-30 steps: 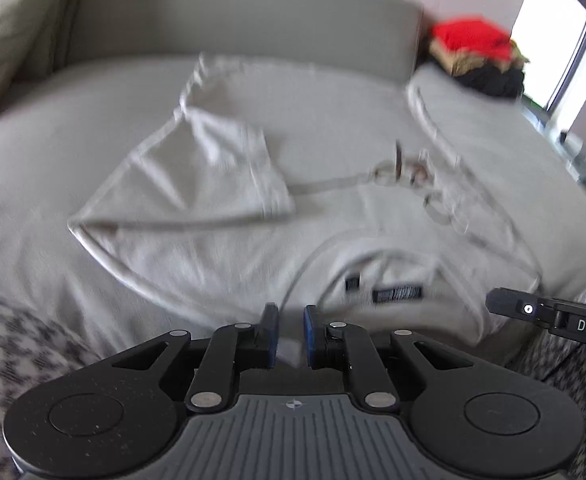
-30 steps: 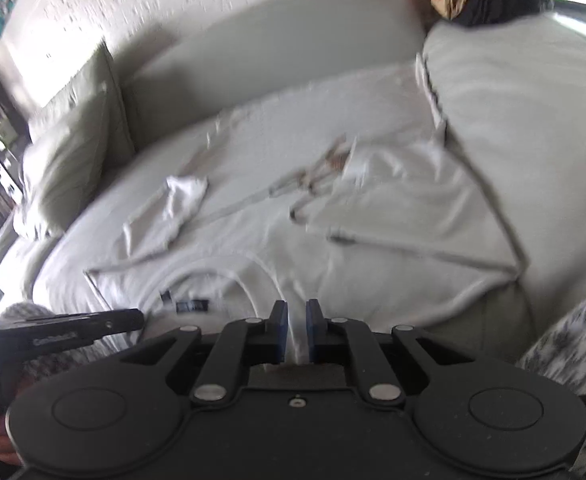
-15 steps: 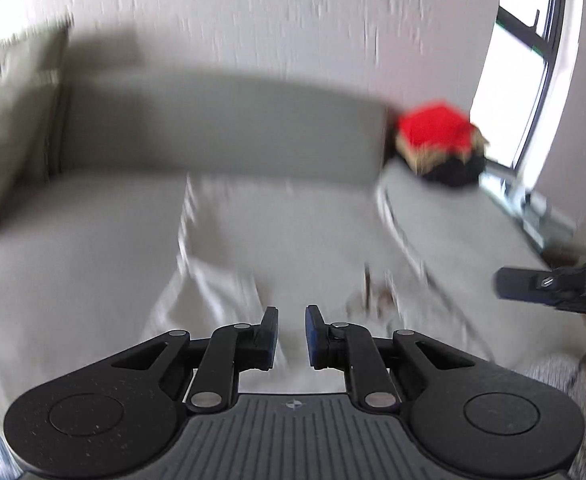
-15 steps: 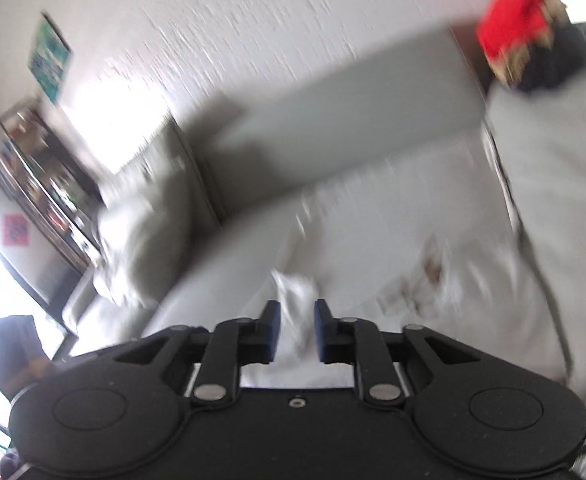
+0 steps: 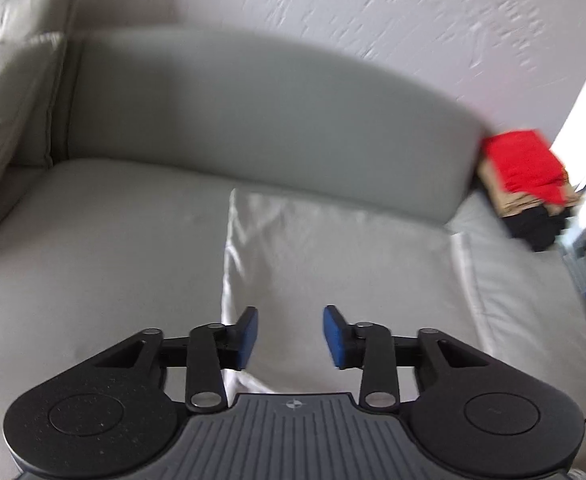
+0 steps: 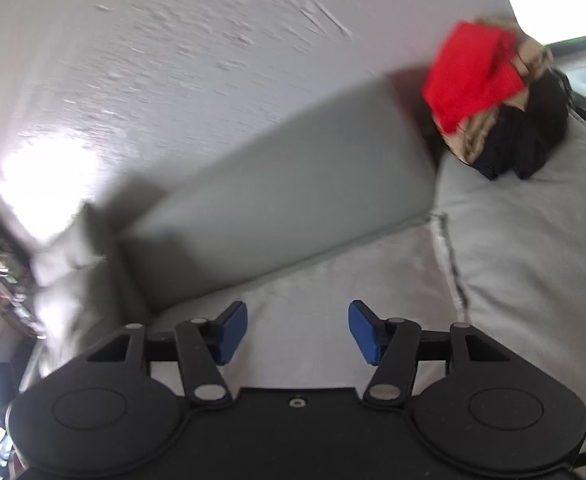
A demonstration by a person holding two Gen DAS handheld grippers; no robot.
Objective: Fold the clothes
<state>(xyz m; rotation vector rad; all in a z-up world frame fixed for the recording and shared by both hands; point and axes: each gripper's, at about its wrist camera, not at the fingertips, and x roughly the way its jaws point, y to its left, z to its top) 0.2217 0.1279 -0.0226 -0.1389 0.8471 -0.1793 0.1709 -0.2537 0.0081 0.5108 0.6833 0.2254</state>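
Observation:
A pale grey-white garment (image 5: pixel 333 256) lies spread on the grey sofa seat (image 5: pixel 93 264), its far edge near the backrest. My left gripper (image 5: pixel 289 338) is open and empty, held over the garment's near part. My right gripper (image 6: pixel 297 330) is open and empty over the same pale garment (image 6: pixel 333 288). Most of the garment is hidden below both gripper bodies.
A pile of folded clothes, red on top of tan and black (image 5: pixel 527 184), sits at the sofa's far right corner; it also shows in the right wrist view (image 6: pixel 489 92). A grey cushion (image 5: pixel 5 112) stands at the left. The backrest (image 5: pixel 253 120) and a white wall lie behind.
Both grippers were shut on the garment's near edge, carried it toward the backrest and have opened. Both views now point higher, at the backrest and wall.

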